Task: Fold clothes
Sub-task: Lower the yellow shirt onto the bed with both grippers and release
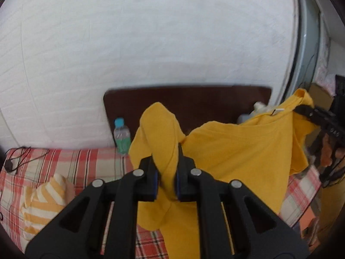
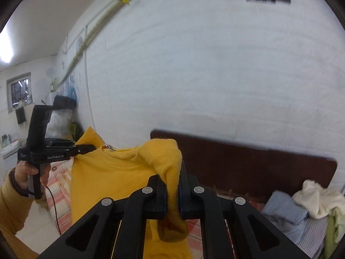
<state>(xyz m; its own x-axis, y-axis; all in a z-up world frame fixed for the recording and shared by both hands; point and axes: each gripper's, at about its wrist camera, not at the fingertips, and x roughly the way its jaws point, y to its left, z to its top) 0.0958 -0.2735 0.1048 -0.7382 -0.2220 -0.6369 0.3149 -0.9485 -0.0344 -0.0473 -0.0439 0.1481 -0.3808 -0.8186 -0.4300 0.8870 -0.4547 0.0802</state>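
A yellow sweatshirt (image 1: pixel 235 151) hangs in the air above the bed, stretched between both grippers by its shoulders, neckline up. My left gripper (image 1: pixel 166 159) is shut on one bunched shoulder of it. My right gripper (image 2: pixel 172 179) is shut on the other shoulder; the sweatshirt (image 2: pixel 112 179) shows in the right wrist view too. The right gripper (image 1: pixel 301 110) also shows at the far right of the left wrist view, and the left gripper (image 2: pixel 90 147) at the left of the right wrist view, each pinching the cloth.
A bed with a red plaid sheet (image 1: pixel 71 161) lies below, with a dark wooden headboard (image 1: pixel 194 105) against a white wall. A water bottle (image 1: pixel 121 136), a striped yellow garment (image 1: pixel 45 202) and a black cable (image 1: pixel 13 161) lie on it. Pillows and clothes (image 2: pixel 306 211) are piled at the right.
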